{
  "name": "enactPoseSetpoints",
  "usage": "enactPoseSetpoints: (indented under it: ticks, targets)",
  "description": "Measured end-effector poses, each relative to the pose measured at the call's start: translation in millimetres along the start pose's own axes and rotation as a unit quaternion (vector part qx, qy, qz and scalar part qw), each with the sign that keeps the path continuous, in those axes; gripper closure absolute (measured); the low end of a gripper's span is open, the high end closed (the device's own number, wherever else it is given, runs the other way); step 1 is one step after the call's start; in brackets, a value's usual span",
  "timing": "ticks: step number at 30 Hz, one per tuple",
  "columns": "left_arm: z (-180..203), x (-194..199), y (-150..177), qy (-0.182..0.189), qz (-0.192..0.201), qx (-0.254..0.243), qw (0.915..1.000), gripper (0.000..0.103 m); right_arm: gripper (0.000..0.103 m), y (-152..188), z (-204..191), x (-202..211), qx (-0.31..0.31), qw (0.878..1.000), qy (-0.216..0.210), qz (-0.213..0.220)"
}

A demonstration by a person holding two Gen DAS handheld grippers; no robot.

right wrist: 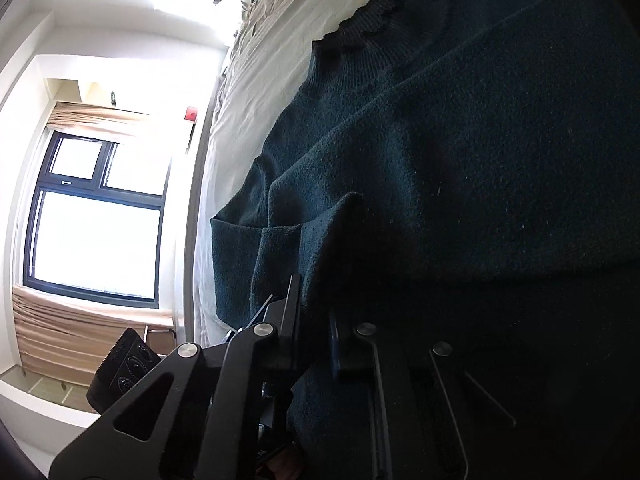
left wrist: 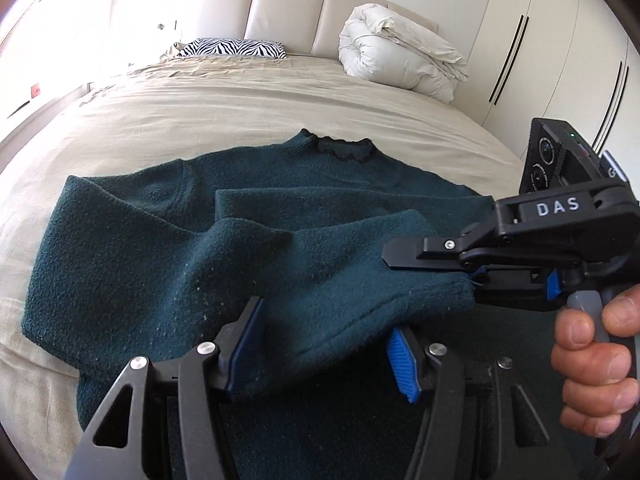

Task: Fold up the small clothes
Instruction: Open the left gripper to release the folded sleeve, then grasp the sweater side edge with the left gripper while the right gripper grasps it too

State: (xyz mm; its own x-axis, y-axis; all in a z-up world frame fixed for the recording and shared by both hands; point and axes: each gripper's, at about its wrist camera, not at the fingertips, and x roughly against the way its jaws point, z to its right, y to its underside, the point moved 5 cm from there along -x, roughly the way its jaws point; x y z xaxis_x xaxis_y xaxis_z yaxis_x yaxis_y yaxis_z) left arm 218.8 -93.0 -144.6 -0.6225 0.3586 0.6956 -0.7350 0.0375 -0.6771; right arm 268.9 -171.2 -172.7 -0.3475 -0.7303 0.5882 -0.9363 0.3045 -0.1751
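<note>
1. A dark green sweater (left wrist: 168,248) is spread on the beige sheet of a bed (left wrist: 240,112), its dark ruffled collar (left wrist: 344,148) turned toward the headboard.
2. One sleeve is laid across the chest, and the near right part of the garment is lifted off the sheet into a loose fold.
3. The right gripper (left wrist: 404,258) is seen from the side, its fingers closed together on the raised edge of the knit; in its own view the fabric is pinched between the two closed pads.
4. The left gripper (left wrist: 324,352) is held with its blue-padded fingers (left wrist: 404,360) apart; the lifted fold lies between them, and contact with the pads cannot be made out.
5. A person's hand (left wrist: 592,364) is wrapped around the right gripper's handle.
6. Farther off, a zebra-striped pillow (left wrist: 232,48) and a rolled white duvet (left wrist: 400,52) are set against the padded headboard (left wrist: 288,12); white wardrobe doors (left wrist: 560,52) are seen to the right.
</note>
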Motion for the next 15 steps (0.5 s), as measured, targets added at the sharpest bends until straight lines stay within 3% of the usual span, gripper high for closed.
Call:
enactPoseSetpoints:
  ticks: [3,9,15]
  targets:
    - [-8.4,26.7,-5.0,0.02,0.024,0.018,0.9994,0.038,0.095,-7.9,-12.5,19.3,0.035,0.999,0.022,0.011]
    - [-63.8,59.1,-26.8,0.051,0.054,0.115,0.9906,0.038,0.096,-28.3,-22.3,69.8,0.092,0.993,0.071,0.039]
    - [-124.8,69.2,-48.1,0.04,0.075,0.162,0.9831,0.04,0.096,-46.7,-10.4,103.6,0.088,0.989,0.098,0.064]
